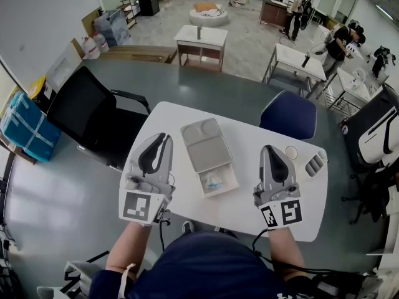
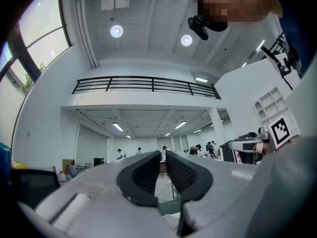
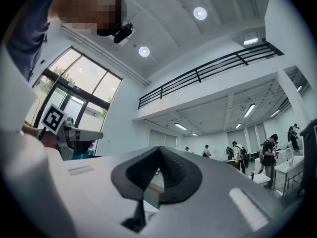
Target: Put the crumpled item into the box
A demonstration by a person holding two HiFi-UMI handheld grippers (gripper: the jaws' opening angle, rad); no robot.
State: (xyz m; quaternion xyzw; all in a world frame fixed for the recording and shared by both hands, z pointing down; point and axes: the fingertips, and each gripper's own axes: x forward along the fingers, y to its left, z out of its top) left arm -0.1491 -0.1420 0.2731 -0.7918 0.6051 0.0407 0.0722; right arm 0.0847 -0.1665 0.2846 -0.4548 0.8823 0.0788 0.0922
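While parked at the near edge of the counter, gripped nothing.
Held left claw a sliver apart, right claw pinched shut, both empty. Found crumpled item lying inside the open box between the 2. Risked, judging from here, clipping the box or its lid on any inward swing and spilling the item.
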